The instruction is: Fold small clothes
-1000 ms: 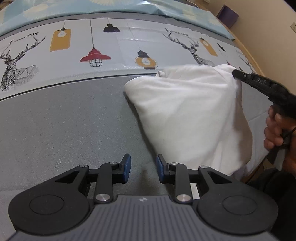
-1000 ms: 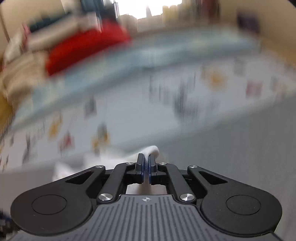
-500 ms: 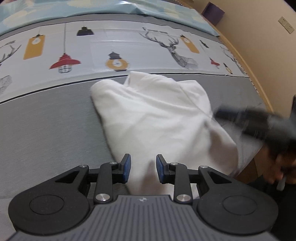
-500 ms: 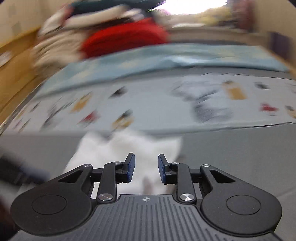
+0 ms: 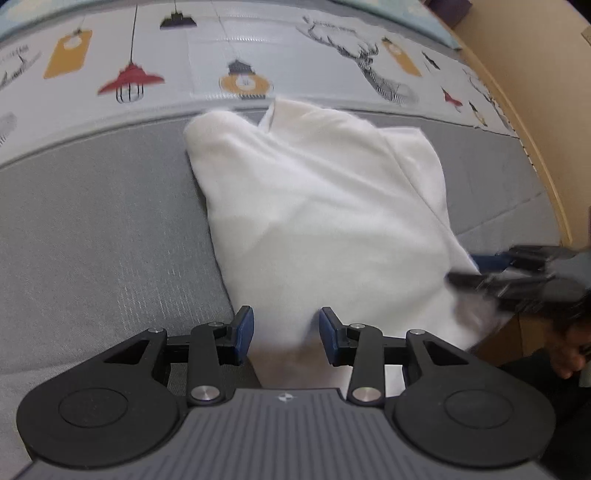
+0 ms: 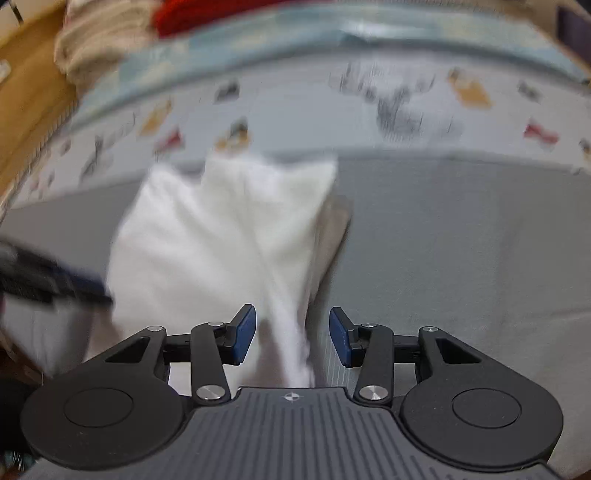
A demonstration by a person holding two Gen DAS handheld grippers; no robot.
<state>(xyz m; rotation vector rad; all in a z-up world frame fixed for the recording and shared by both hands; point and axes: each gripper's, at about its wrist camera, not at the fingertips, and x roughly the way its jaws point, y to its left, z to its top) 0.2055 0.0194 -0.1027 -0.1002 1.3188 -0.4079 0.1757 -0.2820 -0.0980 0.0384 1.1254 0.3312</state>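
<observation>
Left wrist view: white garment (image 5: 321,221) spread flat on the grey part of the bed cover (image 5: 103,236), folded, with its far edge just short of the printed band of lamps and deer (image 5: 240,79). Near edge of the garment hanging off the bed's front edge. Left claw (image 5: 283,334) pointing steeply down over that near edge, its 2 blue pads (image 5: 245,328) apart and opening, white cloth lying between them but pressed by neither pad. Right of the garment, at its lower right corner: right claw (image 5: 491,273) seen blurred, dark fingers with a blue pad, tip just beside the cloth edge; contact there cannot be told. Below it, part of a hand (image 5: 569,347) gripping the handle. Wooden bed frame (image 5: 517,122) curving away to the right of the garment.

Right wrist view: heavy motion blur. Same white garment (image 6: 221,229) on the grey cover, left of centre, a ridge of cloth running down toward the camera. Right claw (image 6: 292,334) over the garment's near right part, jaws opening, the ridge of cloth between the 2 blue pads (image 6: 340,338) with clear gaps on both sides, nothing gripped. Left of the garment, at its near left corner: left claw (image 6: 55,280) as a dark blurred shape with blue. Beyond the garment, past the printed band: red cloth (image 6: 207,13) and beige bundle (image 6: 96,40), blurred.
</observation>
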